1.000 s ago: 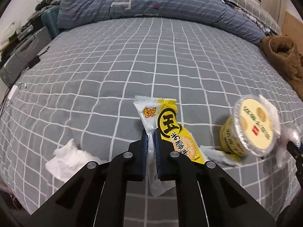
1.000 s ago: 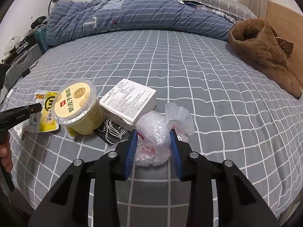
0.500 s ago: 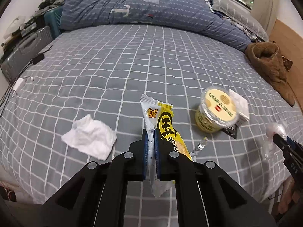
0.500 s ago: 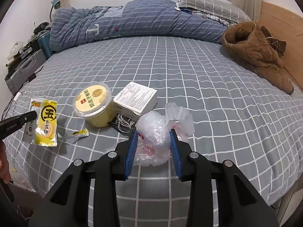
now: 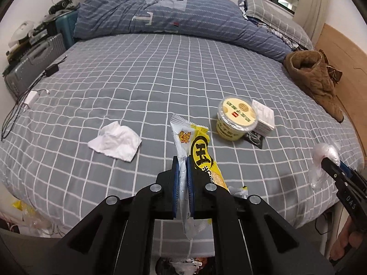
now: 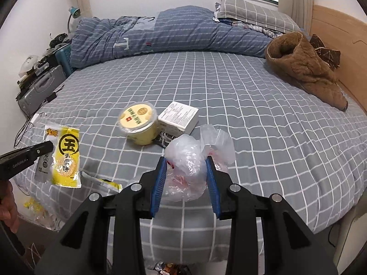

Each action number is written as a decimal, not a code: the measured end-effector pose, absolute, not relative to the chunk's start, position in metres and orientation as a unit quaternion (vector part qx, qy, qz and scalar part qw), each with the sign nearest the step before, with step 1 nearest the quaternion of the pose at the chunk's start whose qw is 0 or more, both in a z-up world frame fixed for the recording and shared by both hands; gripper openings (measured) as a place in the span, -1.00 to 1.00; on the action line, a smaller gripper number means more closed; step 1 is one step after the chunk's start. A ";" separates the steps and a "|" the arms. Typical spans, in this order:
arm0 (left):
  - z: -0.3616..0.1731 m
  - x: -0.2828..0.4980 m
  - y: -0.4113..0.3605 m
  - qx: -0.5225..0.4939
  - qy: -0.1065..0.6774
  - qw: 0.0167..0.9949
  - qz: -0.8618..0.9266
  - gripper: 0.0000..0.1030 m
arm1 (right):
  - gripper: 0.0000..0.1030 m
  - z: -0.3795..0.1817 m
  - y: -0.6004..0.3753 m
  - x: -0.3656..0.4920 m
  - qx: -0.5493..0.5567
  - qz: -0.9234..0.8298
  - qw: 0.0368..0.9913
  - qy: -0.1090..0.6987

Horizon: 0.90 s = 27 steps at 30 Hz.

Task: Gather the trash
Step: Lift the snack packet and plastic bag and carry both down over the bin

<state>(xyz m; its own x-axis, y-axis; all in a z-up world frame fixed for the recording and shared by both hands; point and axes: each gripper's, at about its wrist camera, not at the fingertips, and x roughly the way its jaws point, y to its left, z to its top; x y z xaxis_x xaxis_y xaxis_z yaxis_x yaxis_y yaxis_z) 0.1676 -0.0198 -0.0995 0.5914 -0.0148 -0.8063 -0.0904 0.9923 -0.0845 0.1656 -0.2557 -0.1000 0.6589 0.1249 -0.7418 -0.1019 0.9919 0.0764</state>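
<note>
My left gripper (image 5: 182, 162) is shut on a yellow and white snack wrapper (image 5: 197, 151) and holds it in the air above the bed's near edge; the wrapper also shows in the right wrist view (image 6: 64, 155). My right gripper (image 6: 185, 162) is shut on a crumpled clear plastic bag (image 6: 195, 160), held up off the bed; the bag also shows at the right of the left wrist view (image 5: 325, 153). On the bed lie a yellow lidded cup (image 5: 236, 119), a white box (image 5: 265, 116), a crumpled white tissue (image 5: 115, 141) and a small torn yellow wrapper piece (image 6: 103, 181).
The grey checked bedsheet (image 5: 160, 73) has a blue duvet (image 5: 183, 20) at the far end and a brown fleece garment (image 5: 316, 80) at the right. A grey suitcase (image 5: 32, 61) and cables stand at the left. More trash lies on the floor below (image 5: 181, 263).
Both grippers have lifted and pulled back from the bed with their loads, so the bed looks farther off. The cup, box and tissue have stayed in place.
</note>
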 end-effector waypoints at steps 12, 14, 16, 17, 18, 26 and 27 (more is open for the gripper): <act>-0.078 0.106 -0.037 -0.054 0.443 0.895 0.005 -0.88 | -0.35 -0.077 -0.248 0.104 0.016 0.067 0.914 0.399; -0.076 0.098 -0.039 -0.053 0.442 0.895 0.004 -0.88 | -0.35 -0.074 -0.247 0.095 0.014 0.067 0.915 0.398; -0.074 0.088 -0.042 -0.051 0.442 0.896 0.003 -0.88 | -0.35 -0.072 -0.245 0.086 0.014 0.068 0.914 0.399; -0.074 0.084 -0.042 -0.051 0.442 0.896 0.002 -0.88 | -0.35 -0.072 -0.244 0.081 0.014 0.069 0.914 0.399; -0.073 0.079 -0.043 -0.051 0.441 0.896 0.001 -0.88 | -0.35 -0.071 -0.243 0.077 0.013 0.069 0.914 0.400; -0.077 0.047 -0.045 -0.054 0.448 0.893 0.001 -0.87 | -0.35 -0.074 -0.237 0.043 0.011 0.073 0.912 0.404; -0.079 0.042 -0.044 -0.055 0.450 0.891 0.001 -0.87 | -0.35 -0.075 -0.236 0.039 0.011 0.073 0.911 0.405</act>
<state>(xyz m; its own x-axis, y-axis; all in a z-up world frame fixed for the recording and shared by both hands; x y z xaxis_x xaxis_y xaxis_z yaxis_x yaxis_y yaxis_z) 0.0421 -0.0443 -0.0788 0.5955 -0.0473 -0.8019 -0.0524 0.9938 -0.0976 0.0390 -0.2357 -0.0749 0.6607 0.1419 -0.7371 -0.1239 0.9891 0.0794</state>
